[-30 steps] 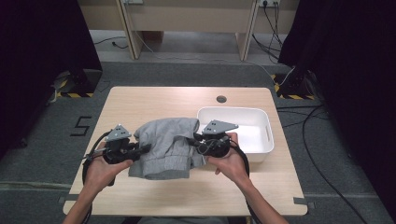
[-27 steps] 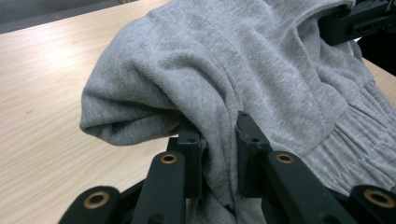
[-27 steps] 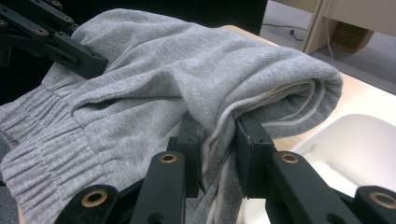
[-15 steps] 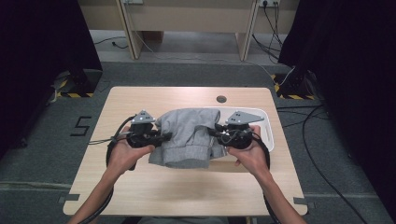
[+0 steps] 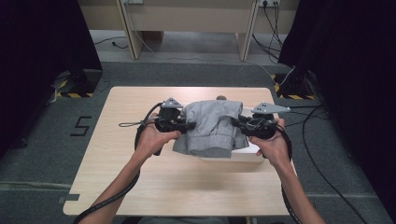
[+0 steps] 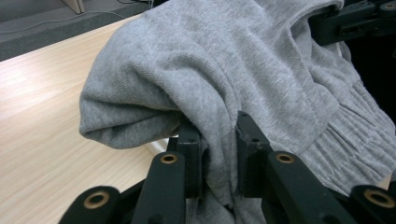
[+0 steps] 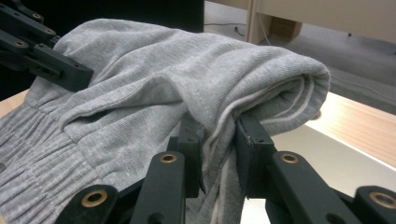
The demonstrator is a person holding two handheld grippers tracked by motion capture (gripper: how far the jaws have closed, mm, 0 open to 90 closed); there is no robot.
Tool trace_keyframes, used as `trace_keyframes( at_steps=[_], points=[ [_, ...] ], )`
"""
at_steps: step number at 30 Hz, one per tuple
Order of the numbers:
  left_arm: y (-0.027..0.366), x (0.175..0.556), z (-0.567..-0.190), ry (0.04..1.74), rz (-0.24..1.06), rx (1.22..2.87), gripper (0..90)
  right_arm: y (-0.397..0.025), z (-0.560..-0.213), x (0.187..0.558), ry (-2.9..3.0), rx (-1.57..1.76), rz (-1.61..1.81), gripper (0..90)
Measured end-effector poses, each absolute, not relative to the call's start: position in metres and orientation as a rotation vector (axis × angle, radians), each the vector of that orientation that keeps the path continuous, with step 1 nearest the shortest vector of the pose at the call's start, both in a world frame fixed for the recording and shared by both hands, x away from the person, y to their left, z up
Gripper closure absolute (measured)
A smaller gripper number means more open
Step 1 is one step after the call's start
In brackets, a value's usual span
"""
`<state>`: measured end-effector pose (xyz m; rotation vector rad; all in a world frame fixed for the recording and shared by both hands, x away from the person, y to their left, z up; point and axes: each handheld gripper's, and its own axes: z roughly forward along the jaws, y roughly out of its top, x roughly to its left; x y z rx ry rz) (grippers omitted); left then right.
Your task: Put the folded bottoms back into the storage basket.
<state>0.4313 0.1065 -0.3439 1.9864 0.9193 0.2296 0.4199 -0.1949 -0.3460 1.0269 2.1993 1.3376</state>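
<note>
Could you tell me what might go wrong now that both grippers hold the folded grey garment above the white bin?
The left gripper and right gripper each pinch only an edge fold of the grey sweatshirt, so layers may slip out and the fold could open. Its ribbed hem hangs over the near wall of the white bin and might catch there or land outside when lowered.

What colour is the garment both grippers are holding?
Plain light grey; the garment shows it best in the left gripper view.
</note>
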Motion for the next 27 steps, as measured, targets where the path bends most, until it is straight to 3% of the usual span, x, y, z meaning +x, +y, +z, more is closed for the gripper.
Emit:
trace_keyframes(
  at_steps=[27],
  points=[
    [0.036,0.479,-0.369,0.953,0.148,2.021,74.6,-0.251,-0.373,0.456,2.161,1.218,1.2,74.4]
  ],
)
